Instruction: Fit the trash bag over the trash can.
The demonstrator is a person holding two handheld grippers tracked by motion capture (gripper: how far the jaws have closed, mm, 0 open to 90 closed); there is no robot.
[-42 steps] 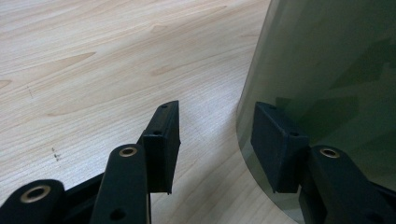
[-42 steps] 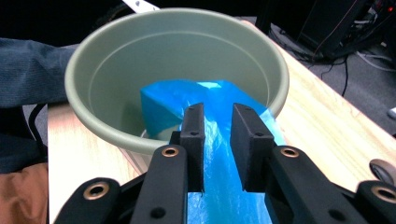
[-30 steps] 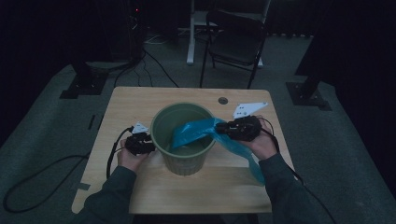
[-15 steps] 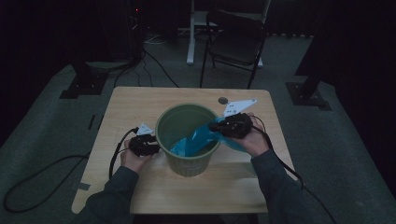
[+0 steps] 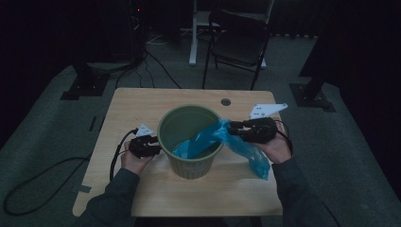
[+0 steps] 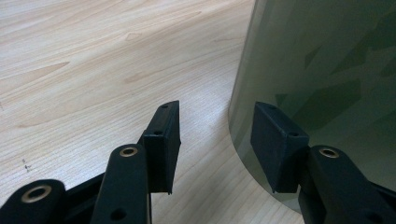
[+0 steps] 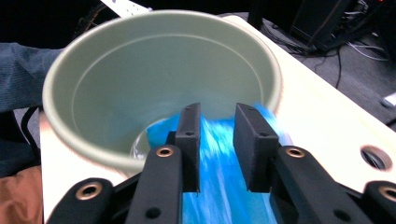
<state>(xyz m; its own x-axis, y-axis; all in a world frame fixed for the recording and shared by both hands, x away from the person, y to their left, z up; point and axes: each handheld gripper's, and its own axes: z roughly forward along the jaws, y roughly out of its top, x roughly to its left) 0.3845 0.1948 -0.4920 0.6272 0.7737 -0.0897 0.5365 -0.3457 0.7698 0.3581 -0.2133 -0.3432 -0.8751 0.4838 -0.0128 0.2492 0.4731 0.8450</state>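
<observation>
A green bin (image 5: 190, 141) stands upright near the middle of a pale wooden table (image 5: 142, 101), with bare tabletop on every side of it and the widest stretch toward the far edge. A blue plastic bag (image 5: 222, 142) drapes over the bin's right rim, one end down inside, the other trailing onto the table toward the person's right forearm. The right gripper (image 7: 217, 140) sits at that rim, its jaws partly apart with the blue film between them; whether they pinch it cannot be told. The left gripper (image 6: 217, 140) rests low beside the bin's left wall, jaws spread wide and holding nothing, one pad close against the green side. Beyond the table, a dark chair (image 5: 239, 38) and loose cables (image 5: 156, 66) occupy a dim grey floor.
</observation>
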